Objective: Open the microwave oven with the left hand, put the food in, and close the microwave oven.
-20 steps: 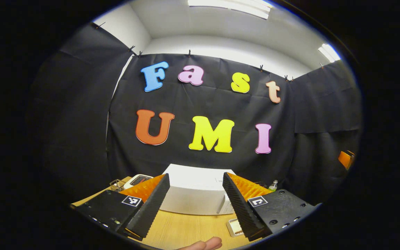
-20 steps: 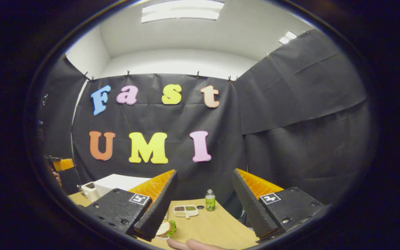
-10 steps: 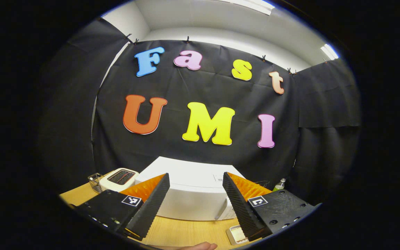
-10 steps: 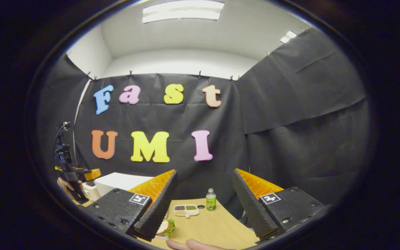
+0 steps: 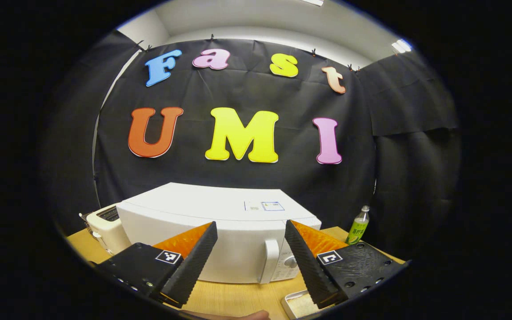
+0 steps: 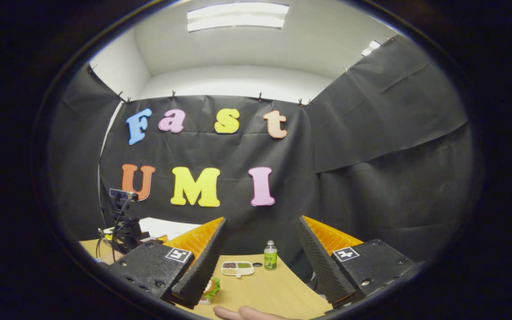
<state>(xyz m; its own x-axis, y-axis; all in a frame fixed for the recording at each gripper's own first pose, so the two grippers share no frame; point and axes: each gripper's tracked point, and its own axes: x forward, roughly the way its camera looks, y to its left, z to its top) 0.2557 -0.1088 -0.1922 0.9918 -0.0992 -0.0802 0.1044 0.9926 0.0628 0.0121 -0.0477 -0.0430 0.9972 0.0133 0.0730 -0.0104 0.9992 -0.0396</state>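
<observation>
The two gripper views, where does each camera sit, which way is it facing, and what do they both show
Left gripper view: rides the left gripper, facing the closed microwave, toaster beside it; own open fingers at bottom.
Right gripper view: rides the right gripper, facing over the table at a divided tray and sandwich; own open fingers, a fingertip below.
Shared: the green bottle, microwave and table.
</observation>
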